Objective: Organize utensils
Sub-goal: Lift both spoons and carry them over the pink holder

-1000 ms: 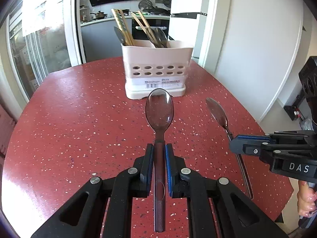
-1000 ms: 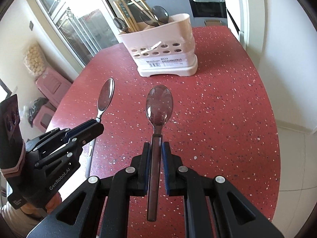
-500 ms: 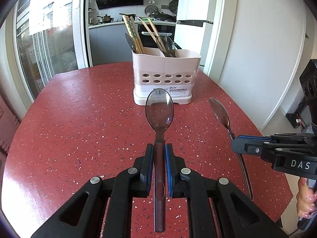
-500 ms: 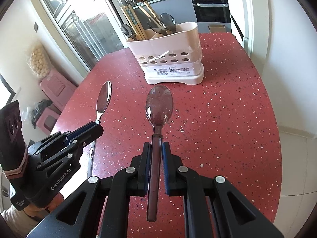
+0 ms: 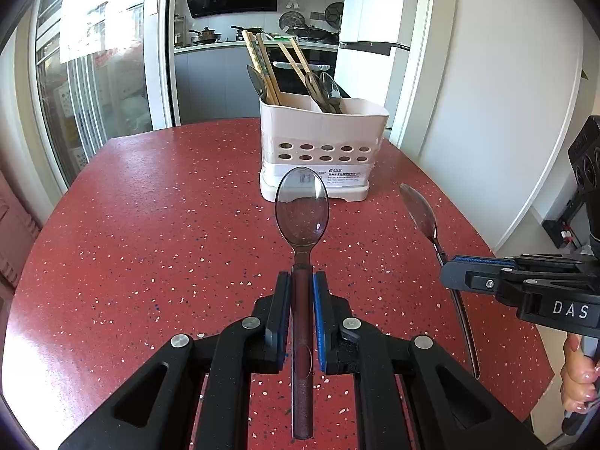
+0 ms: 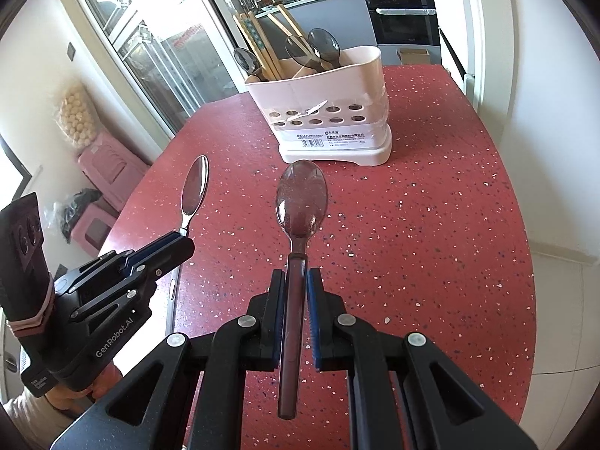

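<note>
both hand-held grippers have closed in on the utensil caddy [image 5: 324,150] since the earlier frames; it now appears larger and nearer in both wrist views.

left hand-held gripper [image 5: 302,300]: jaws clamped on the handle of a translucent dark spoon [image 5: 302,213]. the spoon points forward, bowl up and clear of the table [image 5: 150,225], just short of the caddy front. in the right wrist view this gripper [image 6: 180,243] shows at the left, the spoon [image 6: 195,191] projecting ahead of it.

right hand-held gripper [image 6: 294,300]: jaws clamped on the handle of a second translucent dark spoon [image 6: 302,202], held the same way, bowl toward the caddy [image 6: 326,112]. in the left wrist view this gripper [image 5: 461,273] shows at the right, its spoon [image 5: 422,210] raised over the table.

caddy: white, a row of round holes and a printed label on its front wall, standing on the red speckled table [image 6: 431,206] toward its far end. two compartments are visible; the left holds chopsticks [image 5: 262,67] and a spoon, the right holds chopsticks and dark spoons [image 6: 318,48].
</note>
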The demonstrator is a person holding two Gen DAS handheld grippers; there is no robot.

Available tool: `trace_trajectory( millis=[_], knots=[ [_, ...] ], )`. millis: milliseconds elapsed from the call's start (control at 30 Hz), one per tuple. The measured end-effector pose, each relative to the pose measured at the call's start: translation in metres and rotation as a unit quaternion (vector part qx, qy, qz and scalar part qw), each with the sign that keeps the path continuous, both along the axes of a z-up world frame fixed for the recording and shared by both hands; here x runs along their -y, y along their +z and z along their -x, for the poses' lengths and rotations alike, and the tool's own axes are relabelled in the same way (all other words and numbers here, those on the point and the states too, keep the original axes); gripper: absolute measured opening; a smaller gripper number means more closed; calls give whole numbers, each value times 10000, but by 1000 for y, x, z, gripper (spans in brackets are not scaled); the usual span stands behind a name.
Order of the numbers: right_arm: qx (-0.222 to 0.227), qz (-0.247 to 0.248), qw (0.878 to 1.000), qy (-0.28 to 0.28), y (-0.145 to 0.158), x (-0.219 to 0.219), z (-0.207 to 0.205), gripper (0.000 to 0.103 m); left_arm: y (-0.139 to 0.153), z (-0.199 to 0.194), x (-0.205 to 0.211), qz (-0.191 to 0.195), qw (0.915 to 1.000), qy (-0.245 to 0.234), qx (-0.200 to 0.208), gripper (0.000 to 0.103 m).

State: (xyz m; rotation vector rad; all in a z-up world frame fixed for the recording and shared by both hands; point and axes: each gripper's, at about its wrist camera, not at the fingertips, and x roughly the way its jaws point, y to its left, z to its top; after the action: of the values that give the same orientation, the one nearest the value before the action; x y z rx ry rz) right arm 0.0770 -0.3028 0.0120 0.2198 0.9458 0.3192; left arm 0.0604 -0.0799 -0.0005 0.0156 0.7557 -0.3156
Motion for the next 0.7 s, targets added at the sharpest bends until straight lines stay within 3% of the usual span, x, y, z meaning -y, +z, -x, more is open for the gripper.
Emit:
trace_trajectory(
  millis=[700],
  knots=[
    [91, -65, 9999, 42, 4, -2, -3, 13, 8, -1, -9, 120, 9998, 158, 91, 41]
  ],
)
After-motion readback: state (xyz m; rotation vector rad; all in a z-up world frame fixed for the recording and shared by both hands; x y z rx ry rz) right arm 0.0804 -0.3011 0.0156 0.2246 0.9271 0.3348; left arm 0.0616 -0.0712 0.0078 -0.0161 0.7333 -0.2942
